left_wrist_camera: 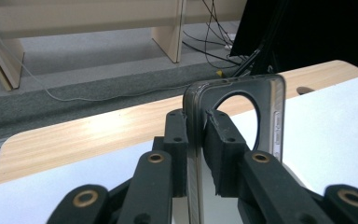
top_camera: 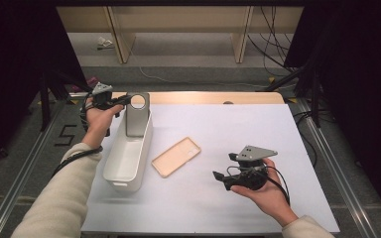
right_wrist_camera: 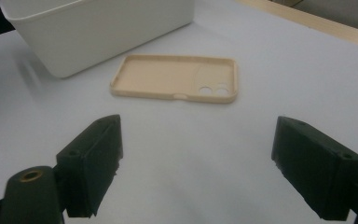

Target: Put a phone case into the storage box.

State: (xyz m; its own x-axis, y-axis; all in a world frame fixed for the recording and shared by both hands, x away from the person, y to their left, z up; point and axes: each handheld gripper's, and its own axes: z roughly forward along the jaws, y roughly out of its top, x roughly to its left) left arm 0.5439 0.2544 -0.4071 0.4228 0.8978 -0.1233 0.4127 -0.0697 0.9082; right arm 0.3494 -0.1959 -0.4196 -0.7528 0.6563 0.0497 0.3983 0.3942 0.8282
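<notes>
Left gripper (left_wrist_camera: pixel 196 140) jaws clamp grey phone case (left_wrist_camera: pixel 235 100); right gripper (right_wrist_camera: pixel 198 168) jaws wide.

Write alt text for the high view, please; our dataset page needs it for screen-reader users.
A person's left gripper holds a grey phone case upright over the far end of a white bin on a white table. A beige phone case lies flat beside the bin. The right gripper, jaws open, hovers near it.
</notes>
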